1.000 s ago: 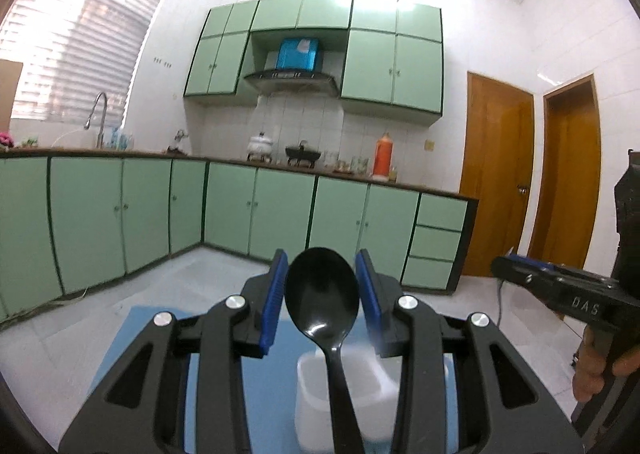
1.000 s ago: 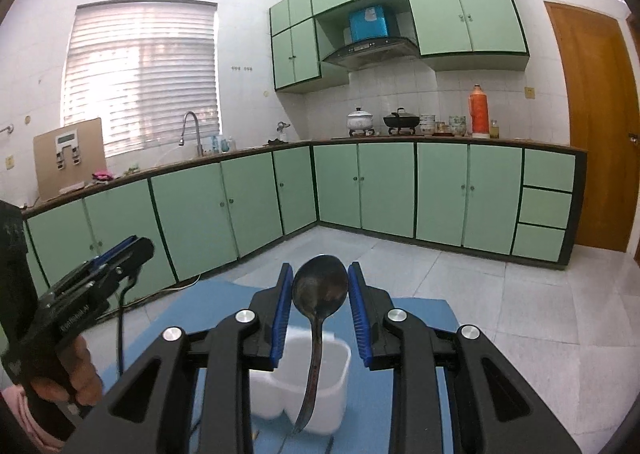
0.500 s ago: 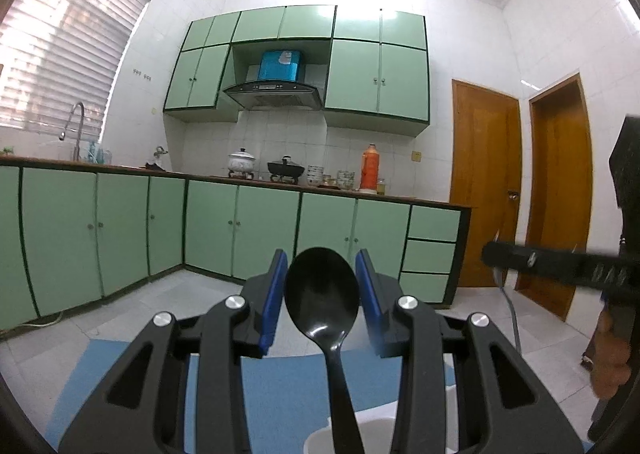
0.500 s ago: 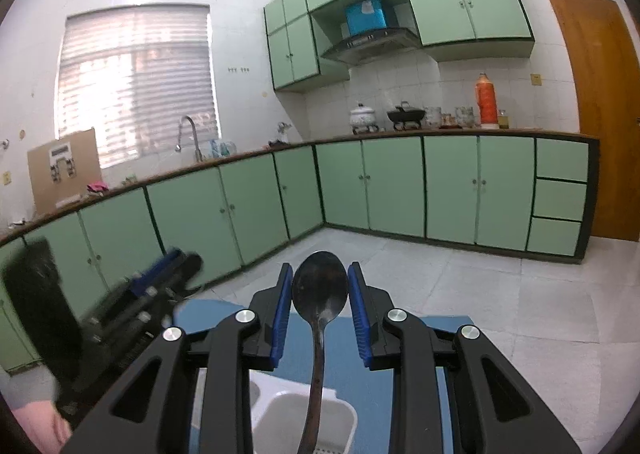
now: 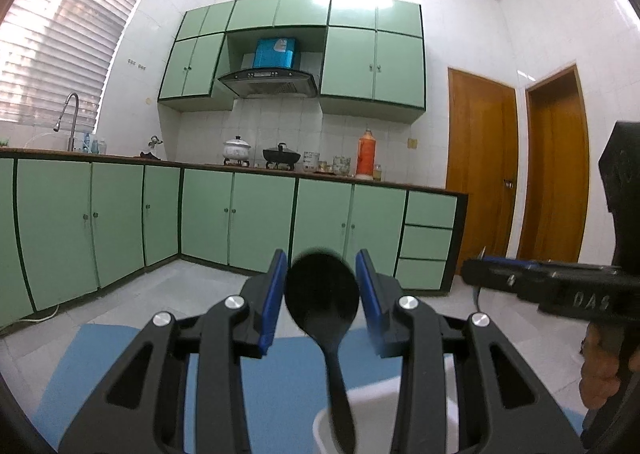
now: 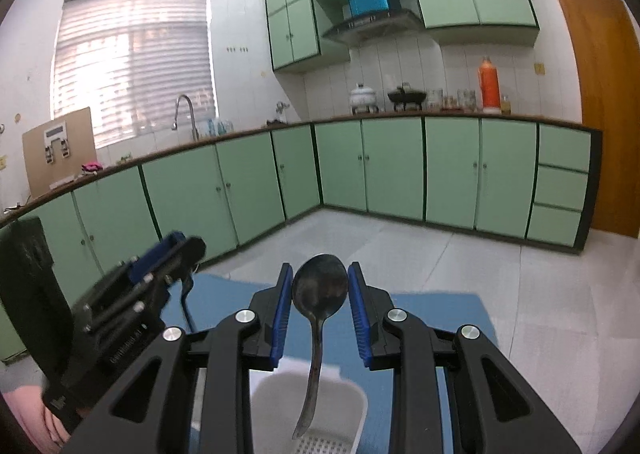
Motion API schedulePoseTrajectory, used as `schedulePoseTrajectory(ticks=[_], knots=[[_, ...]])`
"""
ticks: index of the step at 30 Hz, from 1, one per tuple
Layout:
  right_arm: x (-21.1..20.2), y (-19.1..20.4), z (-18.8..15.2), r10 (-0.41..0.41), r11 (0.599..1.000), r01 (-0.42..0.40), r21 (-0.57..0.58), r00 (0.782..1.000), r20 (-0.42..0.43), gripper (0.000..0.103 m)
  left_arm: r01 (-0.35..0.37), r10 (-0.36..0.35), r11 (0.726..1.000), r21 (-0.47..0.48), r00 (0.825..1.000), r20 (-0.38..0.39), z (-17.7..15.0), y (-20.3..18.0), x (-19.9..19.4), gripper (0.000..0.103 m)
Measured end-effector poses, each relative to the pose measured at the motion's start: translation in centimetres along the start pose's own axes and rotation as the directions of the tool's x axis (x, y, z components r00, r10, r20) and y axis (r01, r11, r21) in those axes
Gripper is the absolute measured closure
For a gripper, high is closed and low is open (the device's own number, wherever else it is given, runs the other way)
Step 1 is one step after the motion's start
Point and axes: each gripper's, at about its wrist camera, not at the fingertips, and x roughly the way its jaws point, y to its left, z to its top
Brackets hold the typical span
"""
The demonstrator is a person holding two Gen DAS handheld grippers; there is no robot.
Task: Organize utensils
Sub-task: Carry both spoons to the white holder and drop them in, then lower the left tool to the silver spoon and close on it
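Black plastic spoon point(image 5: 321, 296) and metal spoon point(image 6: 320, 290) hang clamped bowl-up in left gripper point(image 5: 321, 290) and right gripper point(image 6: 320, 294); white holder point(image 6: 316, 402) at 6 o'clock. Handles could miss its compartments if released off-centre.

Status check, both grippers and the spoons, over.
Left gripper shut on black spoon. Right gripper shut on metal spoon, handle over white holder. Nothing blocking.

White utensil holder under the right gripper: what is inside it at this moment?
In the white utensil holder, only a perforated floor shows. The metal spoon, held bowl-up in the right gripper, hangs handle-down above the opening. The gripper's fingers hide the left part.
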Motion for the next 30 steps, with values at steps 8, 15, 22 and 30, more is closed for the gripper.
schedulePoseTrajectory(ticks=[8, 15, 22, 30], knots=[[0.5, -0.4, -2.2, 0.008, 1.0, -0.006, 0.023, 0.996, -0.085, 0.074, -0.01, 0.01, 1.0, 0.01, 0.998, -0.061, -0.6, 0.3, -0.8, 0.057], [-1.6, -0.9, -2.1, 0.0, 0.998, 0.003, 0.057, 0.998, -0.057, 0.055, -0.035, 0.033, 0.999, -0.023, 0.996, -0.077, 0.5, 0.9, -3.4, 0.036], [-5.5, -1.3, -2.8, -0.035, 0.996, 0.037, 0.081, 0.999, -0.029, 0.035, -0.077, 0.071, 0.996, -0.055, 0.993, -0.096, 1.6, 1.2, -8.2, 0.014], [-9.8, -1.4, -5.9, -0.092, 0.99, 0.095, 0.1, 0.995, -0.034, 0.011, -0.124, 0.11, 0.99, -0.065, 0.976, -0.188, 0.5, 0.9, -14.3, 0.006]])
